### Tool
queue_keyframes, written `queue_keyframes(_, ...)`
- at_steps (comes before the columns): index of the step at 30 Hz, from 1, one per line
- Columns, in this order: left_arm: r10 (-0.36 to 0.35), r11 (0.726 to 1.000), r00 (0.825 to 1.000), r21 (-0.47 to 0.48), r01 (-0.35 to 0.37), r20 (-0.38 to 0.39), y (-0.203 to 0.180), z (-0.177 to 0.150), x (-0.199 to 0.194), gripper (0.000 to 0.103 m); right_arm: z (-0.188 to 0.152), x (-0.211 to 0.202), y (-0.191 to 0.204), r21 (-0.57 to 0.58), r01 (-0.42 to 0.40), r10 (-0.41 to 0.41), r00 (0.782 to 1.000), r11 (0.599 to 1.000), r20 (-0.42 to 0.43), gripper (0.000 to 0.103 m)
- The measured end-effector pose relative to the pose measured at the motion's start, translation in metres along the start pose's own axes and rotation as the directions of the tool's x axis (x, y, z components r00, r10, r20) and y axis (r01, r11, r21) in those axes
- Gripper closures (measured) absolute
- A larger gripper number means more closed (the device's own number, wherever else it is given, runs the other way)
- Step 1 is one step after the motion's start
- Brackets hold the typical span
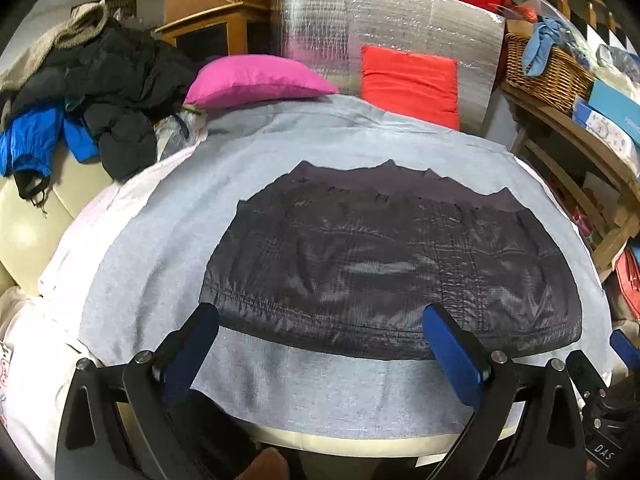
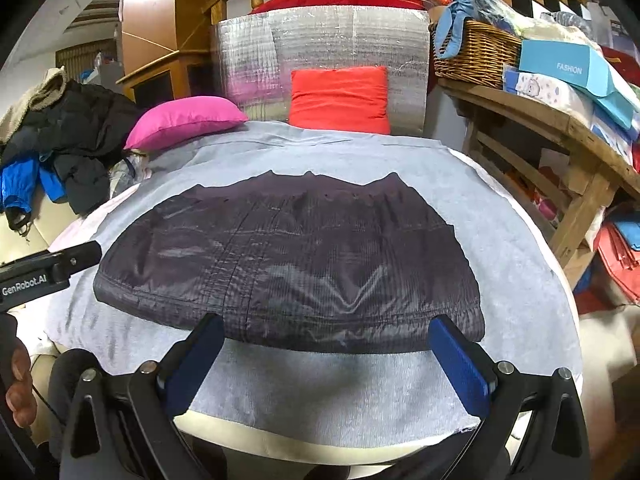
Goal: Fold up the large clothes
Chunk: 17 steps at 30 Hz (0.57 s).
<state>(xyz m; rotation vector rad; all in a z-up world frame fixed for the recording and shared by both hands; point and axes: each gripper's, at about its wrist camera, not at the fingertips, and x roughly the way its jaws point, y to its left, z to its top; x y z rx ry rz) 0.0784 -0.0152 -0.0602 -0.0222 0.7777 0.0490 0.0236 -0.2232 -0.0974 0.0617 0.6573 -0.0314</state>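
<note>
Left wrist view, folded dark garment point(image 1: 392, 264) beyond gripper point(image 1: 326, 320)

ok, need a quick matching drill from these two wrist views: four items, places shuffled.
Items:
1. dark garment
2. pink cushion
3. red cushion
4. wicker basket

Places:
A. leaning upright against the silver foil panel
B. on the wooden shelf at right
C. flat in the middle of the grey sheet
D. lying at the sheet's far left corner

Pairs: 1-C, 2-D, 3-A, 4-B
</note>
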Motion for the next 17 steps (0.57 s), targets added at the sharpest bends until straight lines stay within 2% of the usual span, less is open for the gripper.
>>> queue_keyframes(9,-0.017,1.000,1.000,0.014,0.017,-0.022,-0.0006,0.0013,0.0062,0.002,0.0013,0.0051,0.0039,-0.013,0.000,0.000,1.000,1.000,-0.006,0.000)
queue_keyframes(17,-0.059,0.997,0.998,0.048,0.059,-0.001,-0.0086,0.0006,0.0022,0.002,0.0023,0.0089,0.0027,-0.013,0.002,-0.002,1.000,1.000,-0.015,0.000)
